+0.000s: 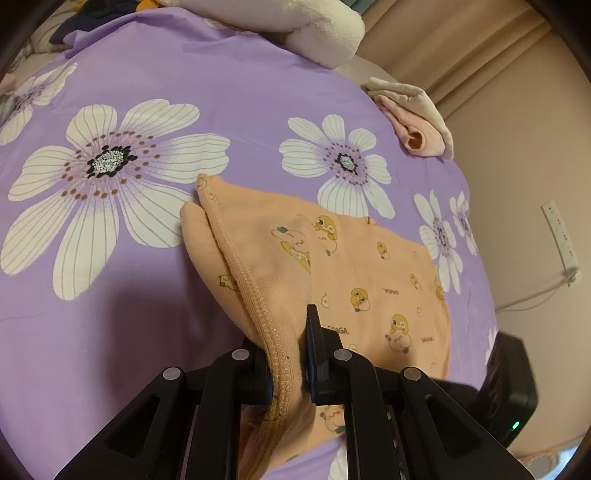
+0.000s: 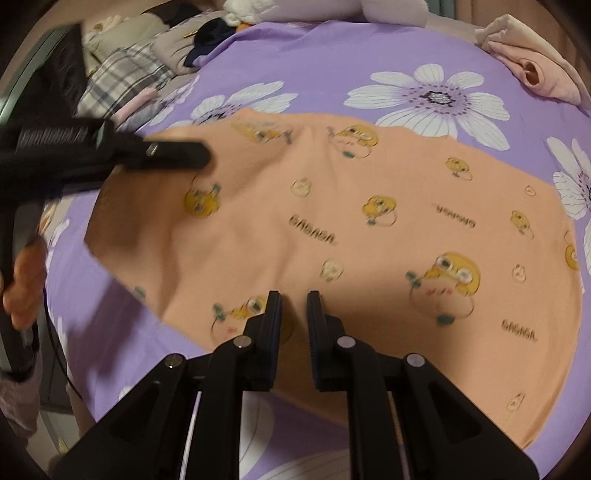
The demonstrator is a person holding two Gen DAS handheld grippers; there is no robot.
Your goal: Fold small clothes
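A small orange garment point(image 2: 332, 221) with yellow cartoon prints lies spread on the purple flowered bedsheet point(image 2: 314, 55). My left gripper point(image 1: 288, 325) is shut on the garment's stitched hem point(image 1: 258, 295) and holds that edge lifted and folded over the rest of the cloth point(image 1: 369, 277). It also shows in the right wrist view point(image 2: 199, 155) at the garment's left side, with the hand holding it. My right gripper point(image 2: 294, 299) hovers over the garment's near edge, jaws slightly apart with nothing between them.
A folded pink and cream garment point(image 1: 413, 118) lies at the bed's far right point(image 2: 535, 70). A white plush blanket point(image 1: 314, 29) and a pile of clothes point(image 2: 140, 59) sit at the back. A wall with a power strip point(image 1: 561, 236) is on the right.
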